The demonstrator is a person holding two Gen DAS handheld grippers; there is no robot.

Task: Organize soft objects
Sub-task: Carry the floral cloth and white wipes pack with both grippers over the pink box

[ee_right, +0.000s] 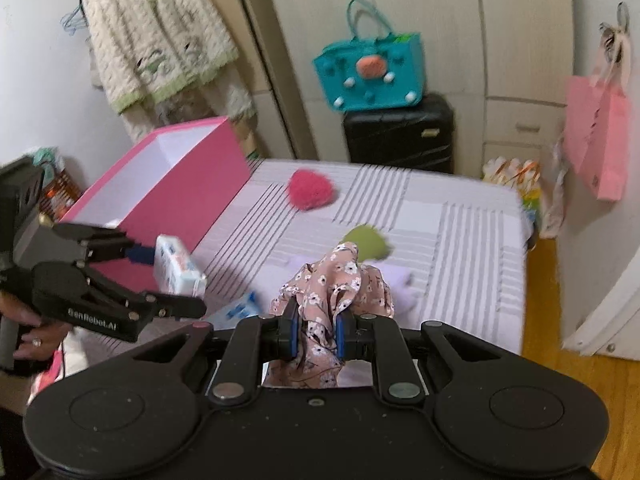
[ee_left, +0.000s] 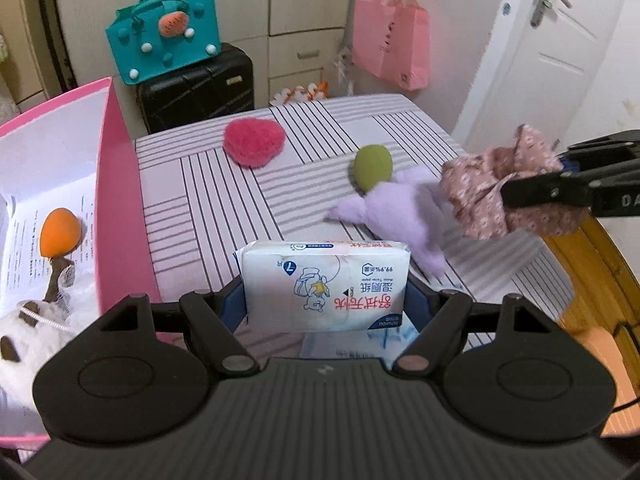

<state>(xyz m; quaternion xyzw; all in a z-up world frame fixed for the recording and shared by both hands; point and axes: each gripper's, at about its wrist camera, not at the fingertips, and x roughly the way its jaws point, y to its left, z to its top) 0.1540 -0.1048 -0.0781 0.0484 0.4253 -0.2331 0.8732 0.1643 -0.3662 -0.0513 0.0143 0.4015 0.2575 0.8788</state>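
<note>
Two handheld grippers work over a bed covered in a white sheet with grey stripes (ee_left: 320, 168). The left gripper (ee_left: 326, 300) has its two fingers pressed against the short sides of a small white plastic pack of wet tissues with red lettering (ee_left: 326, 284), held upright above the sheet, just beside an open pink cardboard box with a white inside (ee_left: 116, 184). The pack looks light and slightly squashy, with a smooth film wrapper that could slip, so gripping across its firmer narrow ends, as here, seems the safest hold. The right gripper (ee_right: 316, 334) has its blue-padded fingers squeezed on a crumpled piece of dusty-pink cloth printed with small white flowers (ee_right: 332, 280), which bunches up between the pads and droops loosely on both sides; it appears limp and nearly weightless, and probably needs a pinch on a thick gathered fold so that no loose edge slides free. Left on the sheet are a fuzzy red heart-shaped cushion (ee_left: 254, 142), an olive-green egg-shaped soft sponge (ee_left: 372, 168) and a pale lilac fleecy cloth (ee_left: 400, 216), the green sponge touching the lilac cloth. Inside the box lie an orange egg-shaped sponge (ee_left: 59, 232) and a white and brown plush toy (ee_left: 28, 332). A teal felt handbag (ee_left: 164, 38) sits on a black suitcase (ee_left: 196, 88) behind the bed.
</note>
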